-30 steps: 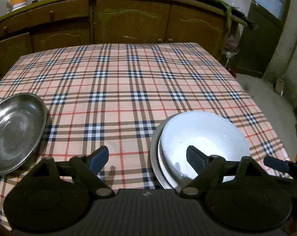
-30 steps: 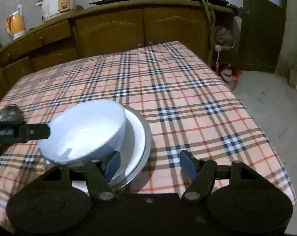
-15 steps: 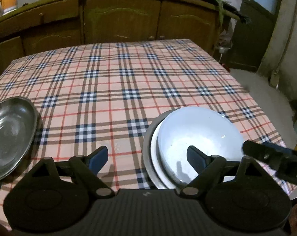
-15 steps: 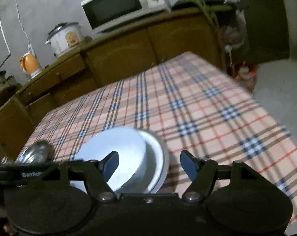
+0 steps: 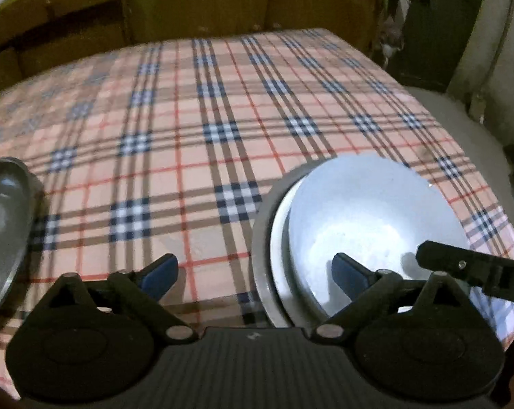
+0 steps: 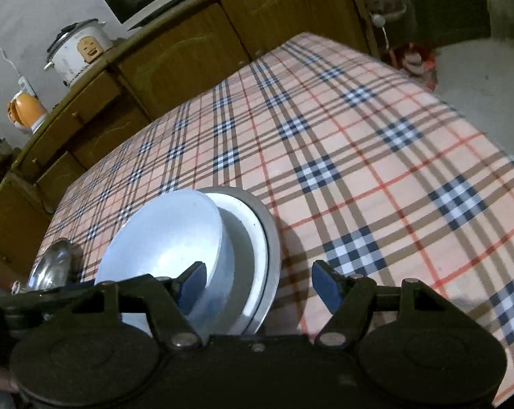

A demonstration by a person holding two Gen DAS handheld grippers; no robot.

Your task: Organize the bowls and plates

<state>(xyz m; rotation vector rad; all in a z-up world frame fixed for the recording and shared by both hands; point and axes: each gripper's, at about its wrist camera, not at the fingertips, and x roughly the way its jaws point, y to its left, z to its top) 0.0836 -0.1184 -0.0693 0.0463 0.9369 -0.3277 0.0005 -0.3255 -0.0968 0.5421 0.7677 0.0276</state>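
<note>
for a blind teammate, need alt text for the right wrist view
An open right hand-held gripper hovers beside a white bowl stacked on a white plate and metal dish, on a plaid tablecloth. Wooden cabinets stand behind.

Plaid table, pale dishes, dark tools

The table (image 5: 223, 119) wears a peach cloth checked in navy, white, tan and thin red lines. The white bowl (image 5: 369, 214) sits in a white plate (image 6: 253, 235) on a grey metal plate (image 6: 272, 248). Both black grippers, left gripper (image 5: 253, 274) and right gripper (image 6: 257, 286), carry blue pads. Brown cabinets (image 6: 189, 51) stand beyond.
</note>
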